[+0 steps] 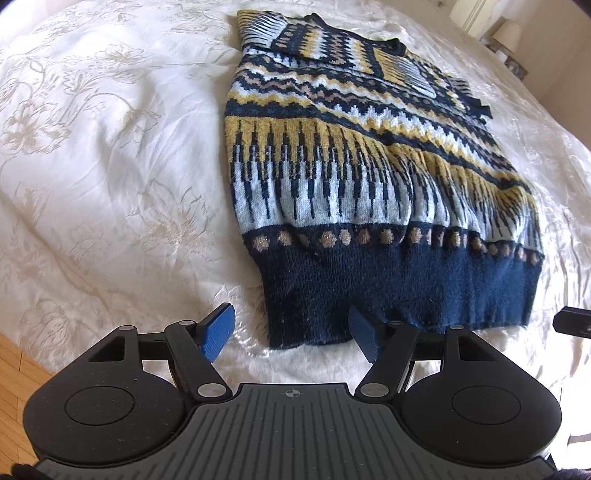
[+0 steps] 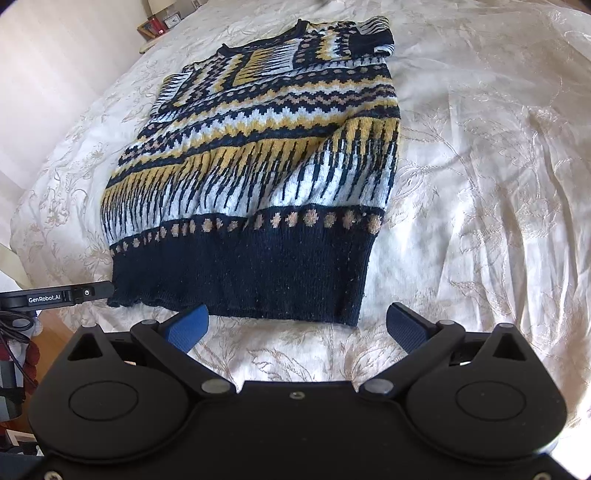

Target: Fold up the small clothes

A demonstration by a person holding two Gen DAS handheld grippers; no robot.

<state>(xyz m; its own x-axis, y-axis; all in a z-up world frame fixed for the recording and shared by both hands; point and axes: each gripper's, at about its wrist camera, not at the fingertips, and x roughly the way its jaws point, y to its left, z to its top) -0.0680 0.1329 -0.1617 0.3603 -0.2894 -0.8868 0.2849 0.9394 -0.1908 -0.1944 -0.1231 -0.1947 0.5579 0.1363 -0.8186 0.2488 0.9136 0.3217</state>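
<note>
A patterned knit sweater [image 1: 351, 155] in navy, yellow and pale blue lies flat on the bed, sleeves folded in over the chest, its navy ribbed hem [image 1: 388, 291] nearest me. My left gripper [image 1: 291, 332] is open just before the hem's left corner, its blue pads [image 1: 218, 332] holding nothing. In the right wrist view the same sweater [image 2: 258, 155] shows, and my right gripper [image 2: 295, 328] stands open at the right end of the hem [image 2: 258, 277], nothing between its fingers. The other gripper's black tip [image 2: 92, 290] shows by the hem's left corner.
A cream embroidered bedspread [image 1: 110, 166] covers the bed on all sides of the sweater. Wooden floor [image 1: 14, 376] shows past the bed's near left edge. A bedside table with a lamp and small frames [image 2: 159, 26] stands at the far end.
</note>
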